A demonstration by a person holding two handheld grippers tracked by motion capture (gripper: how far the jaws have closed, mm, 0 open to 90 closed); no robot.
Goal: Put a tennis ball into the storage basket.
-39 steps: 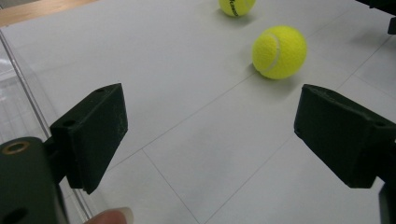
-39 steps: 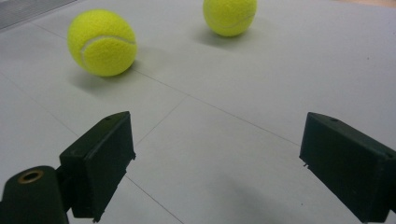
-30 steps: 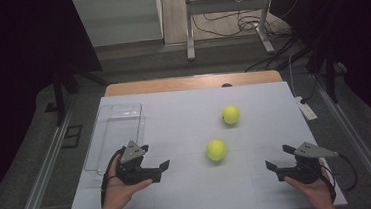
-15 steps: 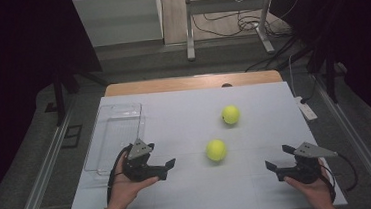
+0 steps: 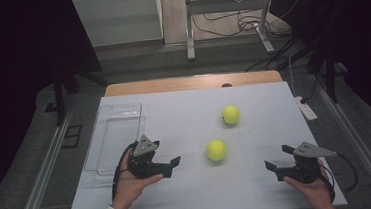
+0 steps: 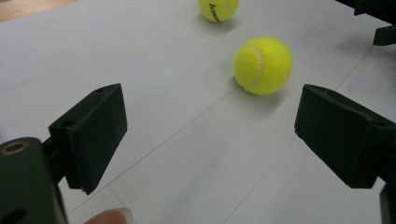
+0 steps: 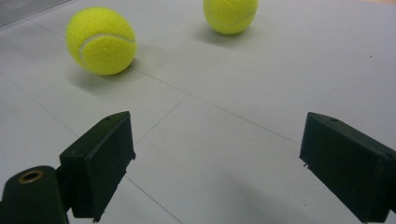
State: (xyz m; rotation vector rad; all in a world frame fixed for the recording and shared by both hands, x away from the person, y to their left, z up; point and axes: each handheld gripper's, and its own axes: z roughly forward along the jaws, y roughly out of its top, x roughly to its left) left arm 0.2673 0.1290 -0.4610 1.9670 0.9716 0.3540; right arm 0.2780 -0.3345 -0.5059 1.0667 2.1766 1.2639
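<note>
Two yellow tennis balls lie on the white table. The nearer ball (image 5: 216, 150) (image 6: 263, 65) (image 7: 101, 40) rests mid-table, and the farther ball (image 5: 230, 114) (image 6: 218, 9) (image 7: 230, 15) sits behind it to the right. My left gripper (image 5: 172, 166) (image 6: 212, 126) is open and empty, a short way left of the nearer ball and pointing at it. My right gripper (image 5: 276, 157) (image 7: 217, 140) is open and empty near the front right, its jaws turned toward the balls. The right gripper's black tips also appear at the top right of the left gripper view (image 6: 380, 23).
A clear plastic tray (image 5: 107, 140) lies flat at the table's left, just behind my left hand. A white power strip (image 5: 306, 109) sits at the right edge. A wooden strip (image 5: 192, 83) borders the far edge, with metal stand legs (image 5: 189, 44) beyond.
My left gripper has slid rightward, closer to the nearer ball. The right gripper and both balls have stayed put.
</note>
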